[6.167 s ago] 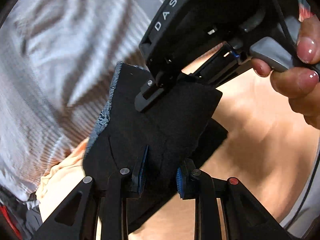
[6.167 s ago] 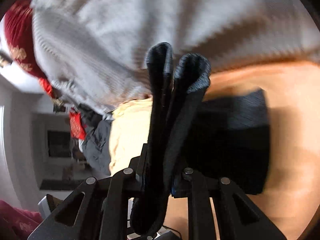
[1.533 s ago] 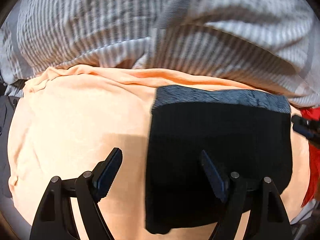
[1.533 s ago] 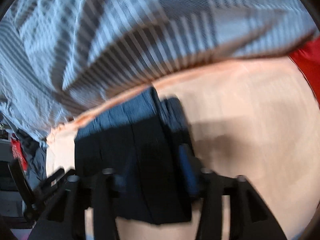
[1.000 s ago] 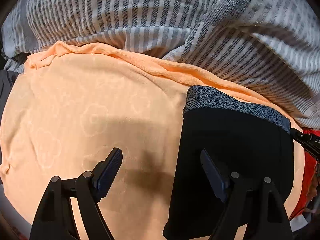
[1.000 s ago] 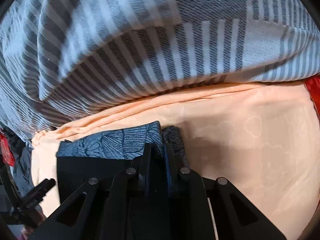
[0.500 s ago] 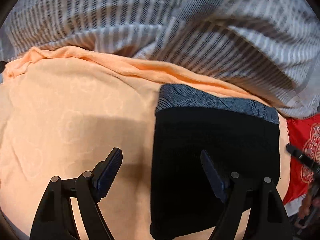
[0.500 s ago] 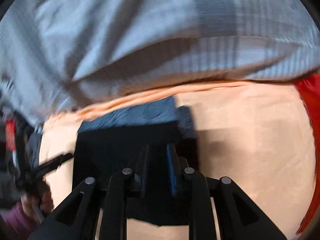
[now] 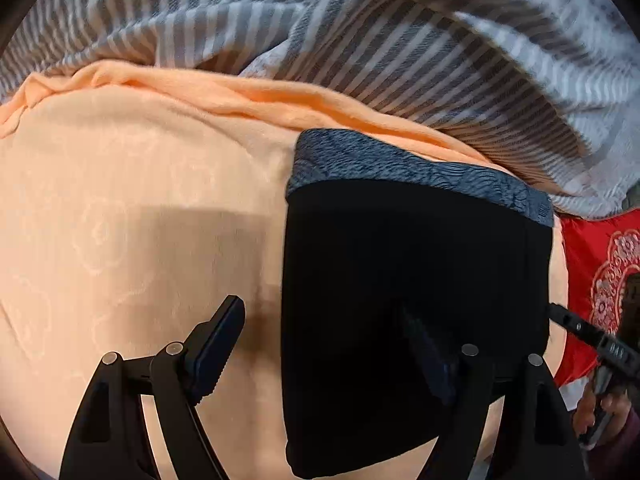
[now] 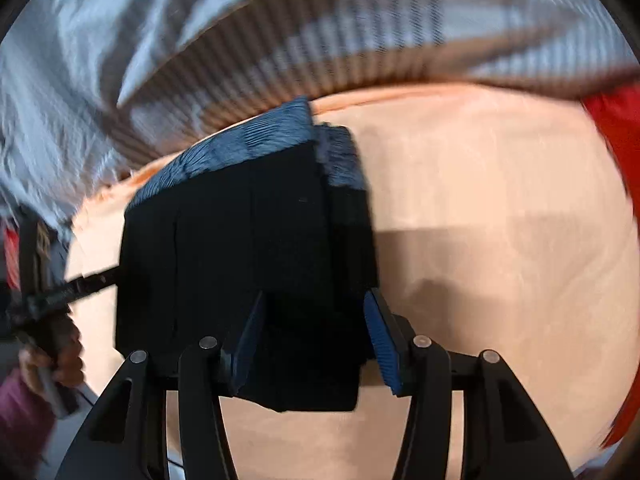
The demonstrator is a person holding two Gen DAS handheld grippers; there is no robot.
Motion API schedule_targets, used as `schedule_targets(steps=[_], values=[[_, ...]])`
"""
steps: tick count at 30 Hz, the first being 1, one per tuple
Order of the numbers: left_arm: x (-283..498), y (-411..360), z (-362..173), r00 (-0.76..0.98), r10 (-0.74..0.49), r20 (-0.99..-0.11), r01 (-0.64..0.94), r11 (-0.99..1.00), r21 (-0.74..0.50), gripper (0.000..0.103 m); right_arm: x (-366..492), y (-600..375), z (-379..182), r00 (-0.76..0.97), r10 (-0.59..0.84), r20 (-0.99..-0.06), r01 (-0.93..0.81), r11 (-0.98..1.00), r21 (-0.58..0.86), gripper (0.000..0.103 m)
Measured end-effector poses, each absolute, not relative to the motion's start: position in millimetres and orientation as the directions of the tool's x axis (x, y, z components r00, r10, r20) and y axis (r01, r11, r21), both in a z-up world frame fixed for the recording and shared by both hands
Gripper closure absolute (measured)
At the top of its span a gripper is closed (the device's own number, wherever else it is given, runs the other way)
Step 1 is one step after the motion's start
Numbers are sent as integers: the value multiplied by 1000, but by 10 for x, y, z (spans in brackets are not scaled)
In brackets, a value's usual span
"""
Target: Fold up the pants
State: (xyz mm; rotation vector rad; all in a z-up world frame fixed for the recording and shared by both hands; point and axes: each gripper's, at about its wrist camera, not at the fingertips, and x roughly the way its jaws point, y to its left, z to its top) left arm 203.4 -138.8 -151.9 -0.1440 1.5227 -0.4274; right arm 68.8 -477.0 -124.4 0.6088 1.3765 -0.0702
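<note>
The folded black pants lie flat on the orange blanket, a grey patterned band along their far edge. My left gripper hovers open over their left edge, one finger above the blanket and the other above the cloth. In the right wrist view the pants show as a thick folded stack. My right gripper is over their near right corner. Its jaws are opening, the blue pads stand off the cloth, and nothing is pinched.
A grey-and-white striped blanket is bunched along the far side. Red patterned cloth lies to the right. A hand holding the left gripper's handle shows at the left edge of the right wrist view.
The right gripper was shut on the pants' right fold a second ago; its jaws now stand apart and it has pulled back. The left gripper stayed open above the pants' left edge.
</note>
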Motion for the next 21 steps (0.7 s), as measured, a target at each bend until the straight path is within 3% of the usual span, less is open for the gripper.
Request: schedule_targets(steps=[6,12,16,17,18,21], values=[[2070,-1483,-1612,-54,-365,-929,204,907,-368,22,713,-5101,-1372,252,405,-879,406,780,476,31],[2150,-1552,-1719,-109,-410,-906,219,879,-424,22,833,-5232,-1557,225,536,-814,351,735,580,30],[2224,-1690,-1844,-126,-435,-892,230,862,-452,22,954,-5184,-1786,165,579,-798,298,742,600,23],[2244,-1711,-1871,-127,-444,-887,229,857,-462,21,975,-5178,-1829,160,592,-790,286,738,611,22],[2253,-1723,-1890,-127,-448,-885,226,856,-466,13,994,-5191,-1866,164,610,-775,279,725,630,22],[2273,-1772,-1975,-123,-469,-874,199,852,-485,12,1051,-5231,-1911,187,652,-734,277,682,677,22]])
